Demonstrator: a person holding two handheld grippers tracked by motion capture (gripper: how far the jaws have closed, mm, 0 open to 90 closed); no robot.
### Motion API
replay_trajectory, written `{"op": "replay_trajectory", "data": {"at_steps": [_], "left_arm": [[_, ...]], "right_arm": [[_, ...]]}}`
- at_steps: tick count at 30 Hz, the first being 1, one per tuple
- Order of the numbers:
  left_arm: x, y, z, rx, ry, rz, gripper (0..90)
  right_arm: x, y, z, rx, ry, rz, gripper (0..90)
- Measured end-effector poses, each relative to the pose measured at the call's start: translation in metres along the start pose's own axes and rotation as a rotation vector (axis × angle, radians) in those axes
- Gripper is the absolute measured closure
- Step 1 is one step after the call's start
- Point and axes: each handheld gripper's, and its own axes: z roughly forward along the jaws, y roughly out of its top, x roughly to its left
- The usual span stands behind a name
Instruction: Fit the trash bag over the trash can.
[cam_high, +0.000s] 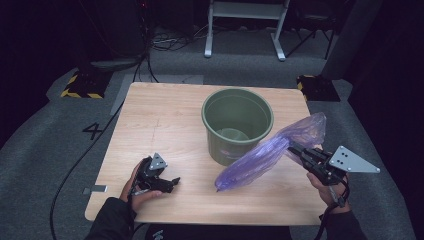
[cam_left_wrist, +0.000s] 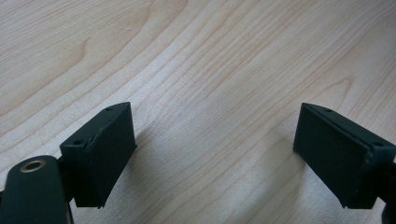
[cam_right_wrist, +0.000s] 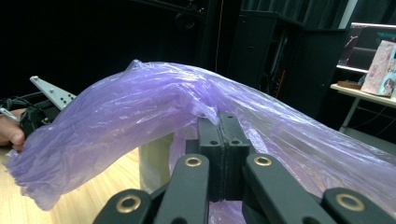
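Seen from above, our right gripper (cam_high: 295, 148), at the lower right of the frame, holds a purple plastic bag (cam_high: 265, 155) lifted off the pale wooden worktop (cam_high: 165, 120); its jaws are pressed tight together with the thin film pinched between them. The bag stretches in a long crumpled band from the upper right of the centre down toward the lower middle, its lower end hanging just above the wood and its upper end puffed out beyond the jaws. It crosses in front of the green bucket (cam_high: 237, 122), which stands upright and open-mouthed near the centre of the worktop, slightly toward the far edge. In the right gripper view the purple plastic bag (cam_right_wrist: 154, 107) billows over the clamped jaws of the right gripper (cam_right_wrist: 223, 126) and trails off to the left and the right. At the lower left of the high view our left gripper (cam_high: 167, 184) rests low on the worktop in our left hand (cam_high: 137, 187), well apart from bag and bucket. Its own view shows the left gripper (cam_left_wrist: 215, 140) with jaws standing wide apart and nothing but bare wood grain between them.
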Motion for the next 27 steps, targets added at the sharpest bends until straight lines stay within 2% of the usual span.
{"op": "replay_trajectory", "data": {"at_steps": [5, 13, 17, 27], "left_arm": [[0.0, 0.0, 0.0, 0.001, 0.004, -0.002, 12.2], [0.0, 0.0, 0.0, 0.001, 0.004, -0.001, 12.2], [0.0, 0.0, 0.0, 0.0, 0.003, -0.001, 12.2], [0.0, 0.0, 0.0, 0.0, 0.003, -0.001, 12.1]], "right_arm": [[-0.006, 0.013, 0.001, -0.028, -0.007, 0.009, 89.9], [-0.017, 0.033, 0.009, -0.034, -0.039, 0.003, 90.0], [-0.024, 0.037, 0.017, -0.026, -0.064, 0.0, 90.0], [-0.038, 0.042, 0.035, -0.031, -0.084, 0.024, 90.0]]}}
